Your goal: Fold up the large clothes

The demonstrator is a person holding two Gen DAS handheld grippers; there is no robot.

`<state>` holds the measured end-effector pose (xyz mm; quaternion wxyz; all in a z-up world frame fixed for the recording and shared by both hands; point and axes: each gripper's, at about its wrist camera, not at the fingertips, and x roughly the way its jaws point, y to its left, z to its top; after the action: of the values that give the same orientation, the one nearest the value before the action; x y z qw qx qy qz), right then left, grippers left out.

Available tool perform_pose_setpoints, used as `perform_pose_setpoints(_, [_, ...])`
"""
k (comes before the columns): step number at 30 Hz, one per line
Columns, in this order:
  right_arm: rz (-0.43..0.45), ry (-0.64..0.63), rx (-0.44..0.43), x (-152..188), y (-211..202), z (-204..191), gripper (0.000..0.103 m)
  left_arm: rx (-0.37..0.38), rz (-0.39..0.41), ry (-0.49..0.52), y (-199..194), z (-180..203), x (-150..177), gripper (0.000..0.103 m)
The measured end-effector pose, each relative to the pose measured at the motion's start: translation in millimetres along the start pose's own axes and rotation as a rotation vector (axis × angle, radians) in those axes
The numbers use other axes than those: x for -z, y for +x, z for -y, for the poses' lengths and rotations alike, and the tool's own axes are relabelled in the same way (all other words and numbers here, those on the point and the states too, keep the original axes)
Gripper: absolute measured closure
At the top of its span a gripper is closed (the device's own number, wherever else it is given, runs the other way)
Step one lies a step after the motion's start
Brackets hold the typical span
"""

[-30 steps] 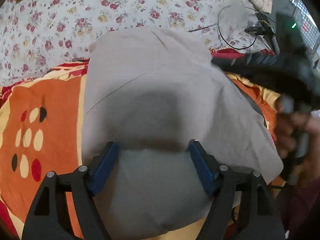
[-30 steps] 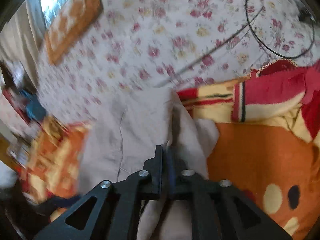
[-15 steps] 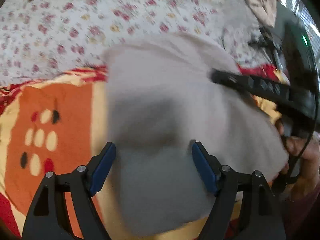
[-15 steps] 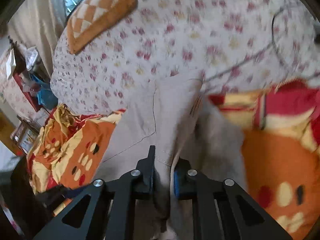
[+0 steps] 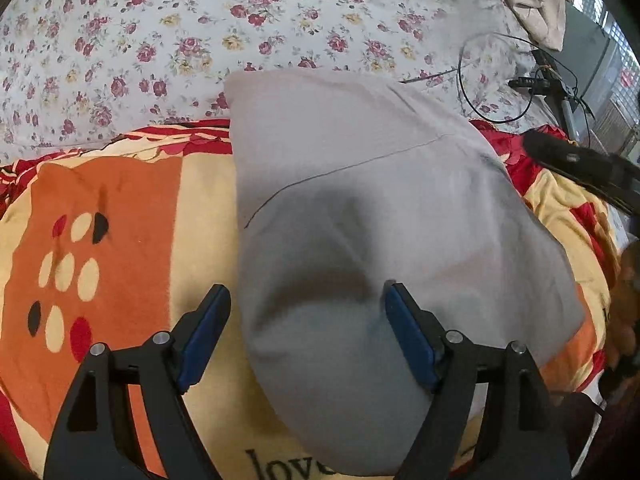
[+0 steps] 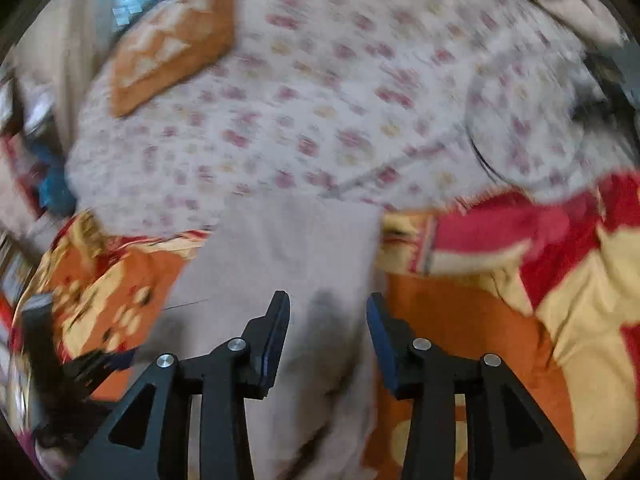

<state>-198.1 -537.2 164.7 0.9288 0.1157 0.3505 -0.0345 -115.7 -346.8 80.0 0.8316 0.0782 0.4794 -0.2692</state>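
Left wrist: left gripper (image 5: 306,334) has its jaws wide apart, nothing between the pads, hovering over the near end of the grey garment (image 5: 372,216). Garment lies flat on the orange-yellow blanket (image 5: 104,216); its far edge reaches onto the floral bedsheet (image 5: 200,28). Black cable (image 5: 496,76) loops on the sheet toward the far right corner. Right gripper's arm pokes in at right.

Right wrist: heavy motion blur. Right gripper (image 6: 328,334) is spread open too, gripping nothing, above the garment's right edge where it meets the blanket. Orange patterned pillow (image 6: 172,40) sits at the bed's far left.
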Motion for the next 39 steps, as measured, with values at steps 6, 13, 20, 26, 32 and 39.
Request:
perform_pose_setpoints(6, [-0.125, -0.083, 0.051, 34, 39, -18, 0.079, 0.001, 0.003, -0.025, 4, -5, 6, 0.022])
perform_pose_setpoints(13, [-0.137, -0.039, 0.077, 50, 44, -4, 0.083, 0.002, 0.000, -0.024, 8, -4, 12, 0.021])
perform_pose_setpoints(20, [-0.035, 0.011, 0.054, 19, 22, -5, 0.058, -0.026, 0.041, -0.008, -7, -3, -2, 0.021])
perform_pose_setpoints(26, [-0.081, 0.046, 0.077, 16, 61, 0, 0.059, -0.059, 0.042, 0.004, -1, -6, -11, 0.021])
perform_pose_setpoints(32, [-0.090, 0.075, 0.081, 34, 81, 11, 0.057, -0.071, 0.052, 0.021, 3, -5, -5, 0.021])
perform_pose_setpoints(39, [-0.102, 0.069, 0.084, 29, 66, 6, 0.056, -0.075, 0.060, 0.027, 3, -6, -2, 0.021])
